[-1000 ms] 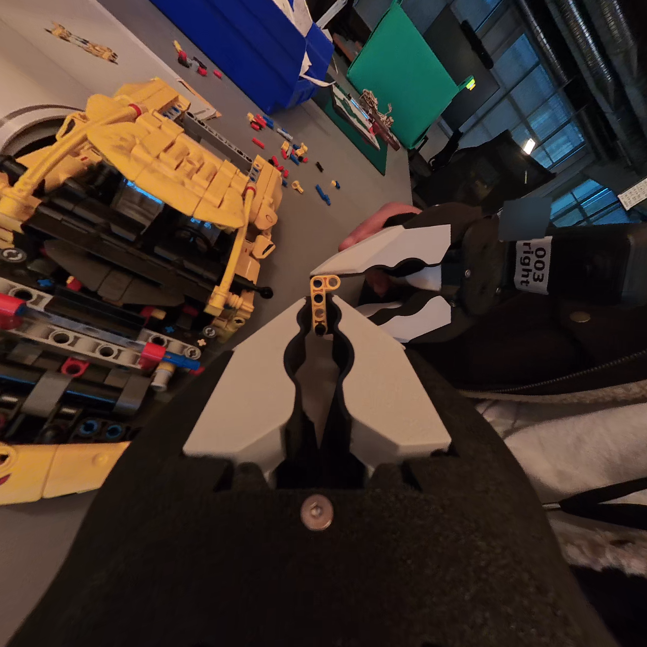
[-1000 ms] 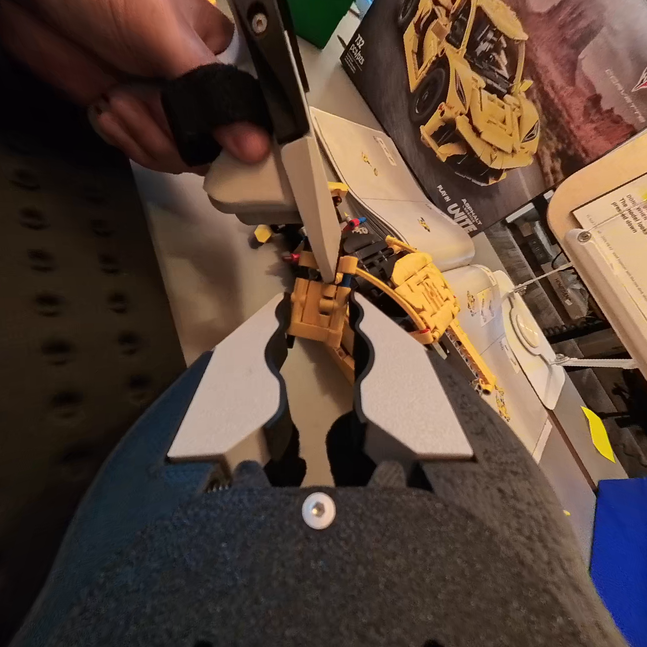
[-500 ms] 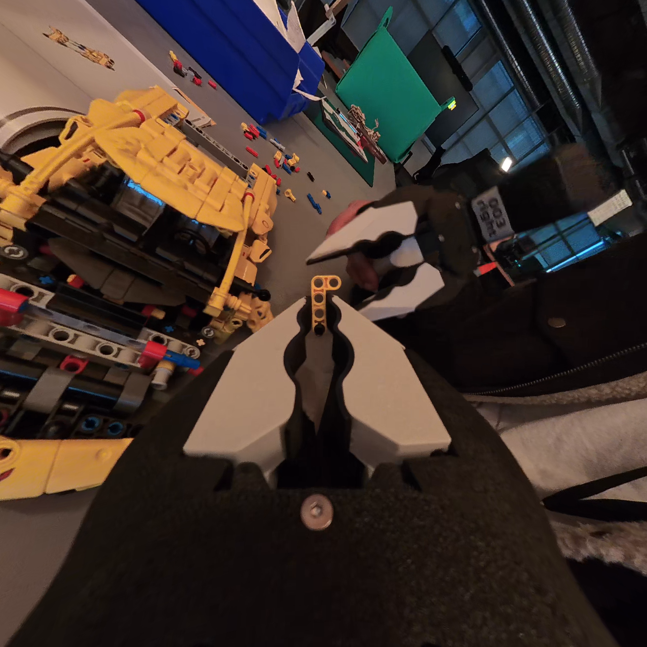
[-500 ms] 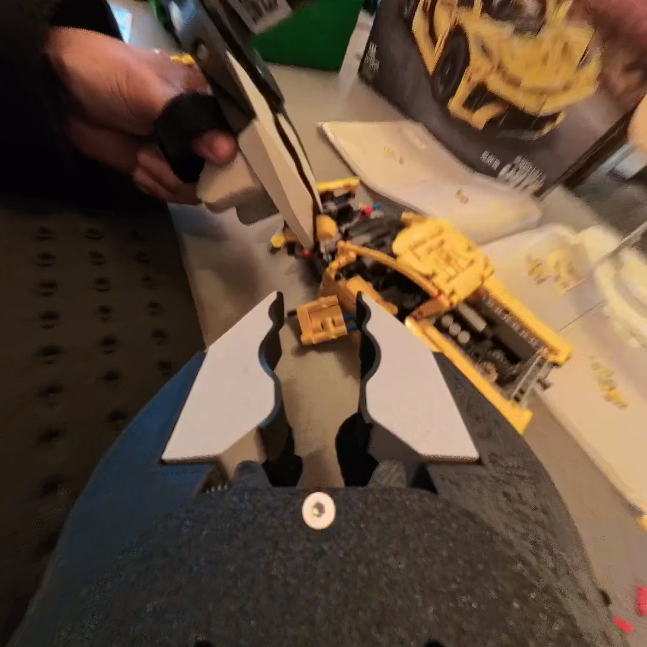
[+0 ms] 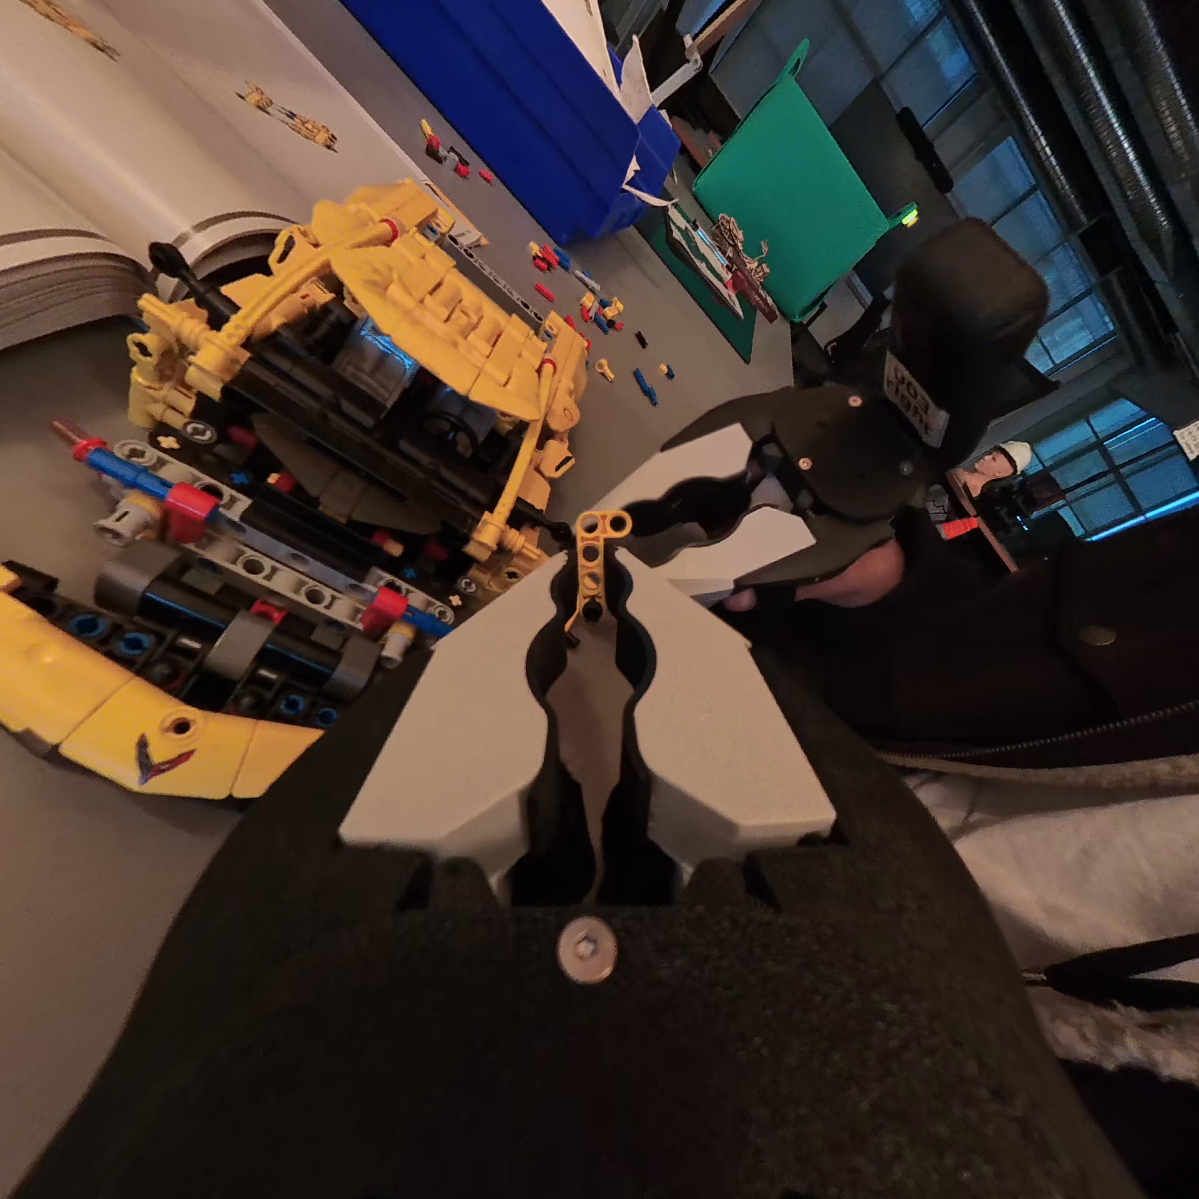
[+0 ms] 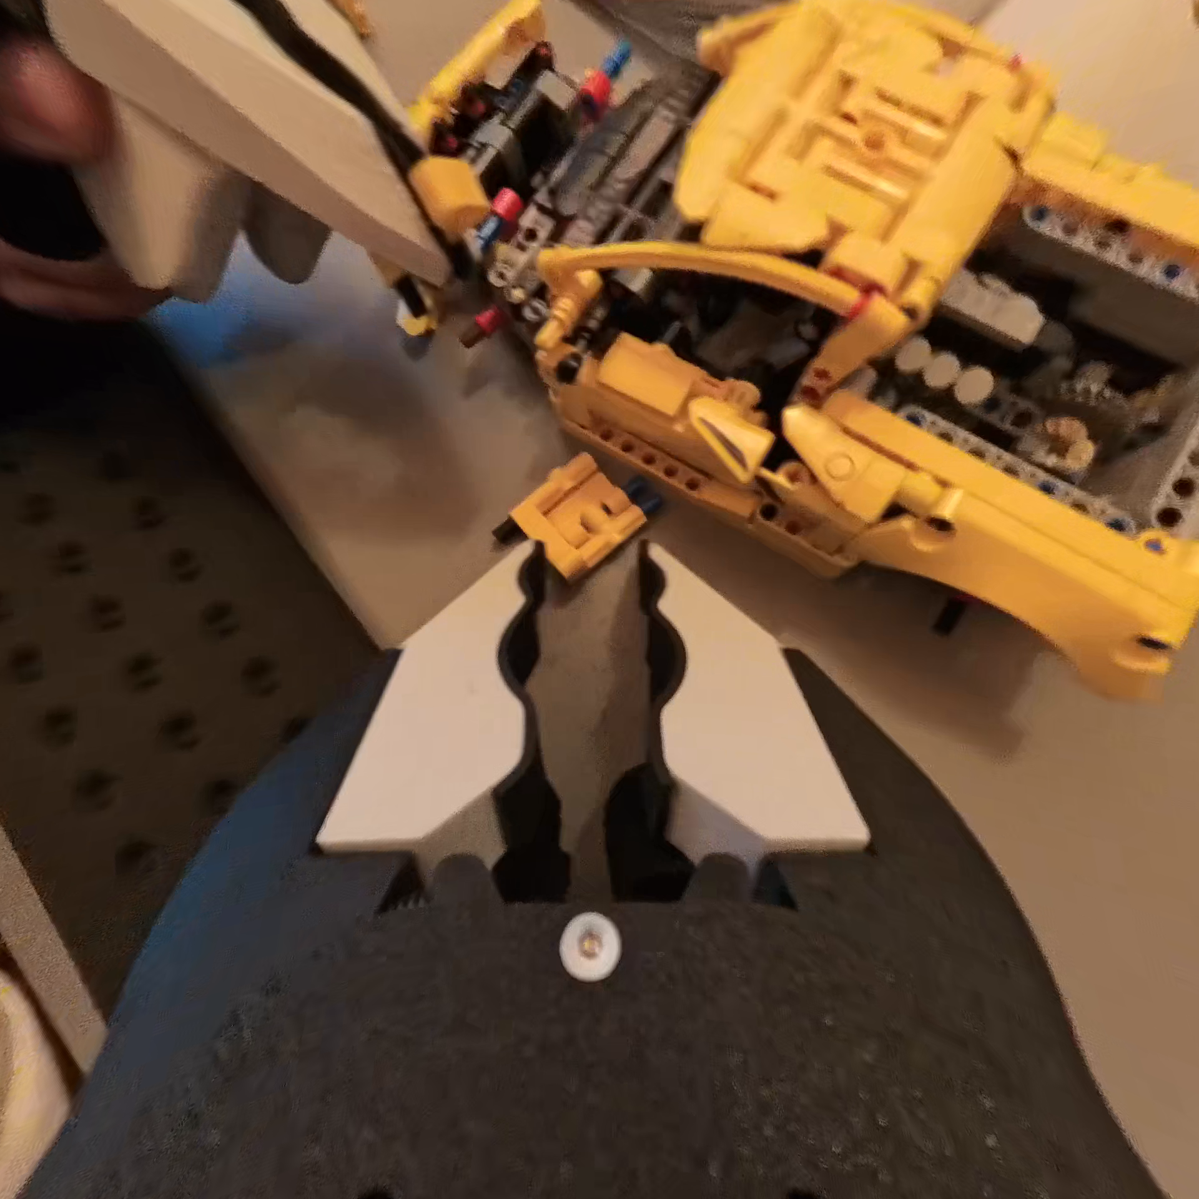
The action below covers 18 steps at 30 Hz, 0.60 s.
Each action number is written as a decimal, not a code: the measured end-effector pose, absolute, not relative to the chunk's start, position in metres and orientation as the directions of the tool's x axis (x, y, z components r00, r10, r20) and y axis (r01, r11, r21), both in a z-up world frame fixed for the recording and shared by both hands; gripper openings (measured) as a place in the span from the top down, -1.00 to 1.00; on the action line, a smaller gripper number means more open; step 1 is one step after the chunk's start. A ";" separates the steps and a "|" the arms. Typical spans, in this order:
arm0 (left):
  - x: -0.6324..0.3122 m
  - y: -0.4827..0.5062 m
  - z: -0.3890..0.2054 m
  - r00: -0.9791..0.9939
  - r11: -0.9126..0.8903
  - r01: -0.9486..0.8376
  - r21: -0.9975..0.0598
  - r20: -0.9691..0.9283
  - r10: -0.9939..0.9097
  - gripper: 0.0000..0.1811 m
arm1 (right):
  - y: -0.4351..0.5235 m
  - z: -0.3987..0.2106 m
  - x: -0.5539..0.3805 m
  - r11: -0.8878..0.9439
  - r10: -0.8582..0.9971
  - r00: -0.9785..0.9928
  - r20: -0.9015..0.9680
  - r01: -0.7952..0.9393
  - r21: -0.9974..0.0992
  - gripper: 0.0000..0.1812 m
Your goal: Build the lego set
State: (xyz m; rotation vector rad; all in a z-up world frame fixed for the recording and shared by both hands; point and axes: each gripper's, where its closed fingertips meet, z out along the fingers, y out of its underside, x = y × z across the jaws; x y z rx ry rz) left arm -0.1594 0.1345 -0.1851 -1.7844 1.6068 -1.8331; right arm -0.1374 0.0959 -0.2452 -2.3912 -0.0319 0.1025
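Workshop, storage bins (image 5: 519, 110), exposed ducts (image 5: 1103, 97)

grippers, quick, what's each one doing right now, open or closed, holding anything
Left gripper: closed on a small yellow holed beam.
Right gripper: jaws partly apart around a small yellow sub-assembly; a firm grip cannot be told.
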 end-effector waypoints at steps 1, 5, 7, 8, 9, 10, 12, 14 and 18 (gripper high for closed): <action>-0.160 0.134 -0.185 -0.301 -0.430 -0.553 -0.714 0.652 -0.696 0.92 | 0.098 -0.245 -0.140 -0.730 0.072 0.996 -0.051 0.017 -0.684 0.77; -0.161 0.133 -0.182 -0.313 -0.439 -0.545 -0.715 0.658 -0.685 0.92 | 0.097 -0.247 -0.133 -0.743 0.122 0.992 -0.027 0.073 -0.666 0.88; -0.161 0.133 -0.181 -0.317 -0.441 -0.545 -0.713 0.662 -0.679 0.92 | 0.093 -0.246 -0.129 -0.737 0.199 0.980 0.019 0.162 -0.657 0.89; -0.161 0.132 -0.181 -0.318 -0.441 -0.546 -0.712 0.663 -0.677 0.92 | 0.093 -0.245 -0.123 -0.727 0.203 0.978 0.050 0.185 -0.662 0.88; -0.161 0.132 -0.182 -0.319 -0.441 -0.548 -0.711 0.664 -0.676 0.92 | 0.092 -0.243 -0.123 -0.716 0.219 0.975 0.049 0.194 -0.671 0.86; -0.161 0.131 -0.182 -0.319 -0.439 -0.550 -0.711 0.664 -0.676 0.92 | 0.090 -0.243 -0.123 -0.718 0.220 0.975 0.025 0.179 -0.673 0.84; -0.161 0.130 -0.183 -0.320 -0.435 -0.554 -0.710 0.664 -0.675 0.92 | 0.090 -0.243 -0.122 -0.739 0.174 0.984 -0.038 0.105 -0.666 0.82; -0.161 0.130 -0.183 -0.320 -0.433 -0.557 -0.709 0.664 -0.676 0.92 | 0.094 -0.243 -0.127 -0.738 0.162 0.983 -0.086 0.063 -0.671 0.81; -0.161 0.128 -0.184 -0.323 -0.431 -0.564 -0.704 0.669 -0.670 0.92 | 0.100 -0.252 -0.127 -0.752 0.196 0.981 -0.017 0.139 -0.644 0.81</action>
